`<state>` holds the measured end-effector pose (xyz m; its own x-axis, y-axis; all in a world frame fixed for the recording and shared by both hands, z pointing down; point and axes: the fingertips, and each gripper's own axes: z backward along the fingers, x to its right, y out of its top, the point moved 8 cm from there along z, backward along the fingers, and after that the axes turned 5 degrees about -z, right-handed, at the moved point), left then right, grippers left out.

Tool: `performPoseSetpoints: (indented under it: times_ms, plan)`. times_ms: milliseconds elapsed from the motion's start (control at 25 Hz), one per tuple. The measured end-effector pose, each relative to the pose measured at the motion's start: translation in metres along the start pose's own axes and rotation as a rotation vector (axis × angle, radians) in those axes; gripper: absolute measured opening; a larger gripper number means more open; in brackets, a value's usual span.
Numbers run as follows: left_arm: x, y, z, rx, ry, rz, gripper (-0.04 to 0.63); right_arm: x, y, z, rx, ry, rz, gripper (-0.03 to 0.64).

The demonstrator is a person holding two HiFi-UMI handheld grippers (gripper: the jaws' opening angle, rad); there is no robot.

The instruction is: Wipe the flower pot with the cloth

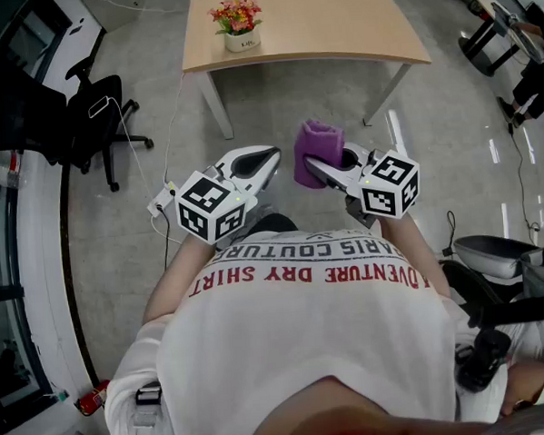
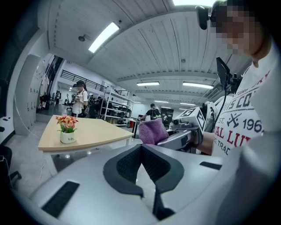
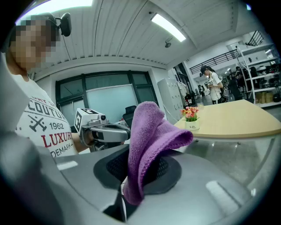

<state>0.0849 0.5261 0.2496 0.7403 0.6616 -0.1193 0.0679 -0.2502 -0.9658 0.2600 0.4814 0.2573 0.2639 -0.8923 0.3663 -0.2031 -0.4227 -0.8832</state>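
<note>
Left tongs [image 2: 141, 148] are clenched, the dark pads pressed together with nothing caught between them. Over to the right tongs [image 3: 134, 178]: those are clamped on the purple cloth [image 3: 149, 140], which is pinched low between the pads. It rises out of the grip and flops over in a thick fold at the top. From the head view, both tongs are held out in front of the person's chest, above the grey floor [image 1: 161, 181]. They angle in toward each other, and the left tip is close to the cloth with a gap between.

And the flower pot [image 1: 242, 41]? It's a small white pot with red and orange blooms, standing upright on the far desk [image 1: 335, 27], toward that desk's left near corner. It is well apart from both tongs and the cloth, and nothing is touching it.
</note>
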Motion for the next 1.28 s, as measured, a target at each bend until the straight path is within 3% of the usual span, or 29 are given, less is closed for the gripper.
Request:
performPoseSetpoints:
  times_ms: [720, 1040, 1280]
  plan:
    - [-0.018, 0.003, -0.015, 0.022, 0.01, -0.03, 0.002, 0.023, 0.007, -0.003, 0.045, -0.003, -0.025, 0.04]
    - [-0.103, -0.013, -0.05, 0.027, 0.044, 0.04, 0.002, 0.104, 0.02, -0.055, 0.053, 0.008, -0.078, 0.04]
    - [-0.21, -0.01, -0.094, -0.017, 0.05, 0.085, 0.002, 0.191, 0.059, -0.122, 0.046, 0.002, -0.131, 0.04]
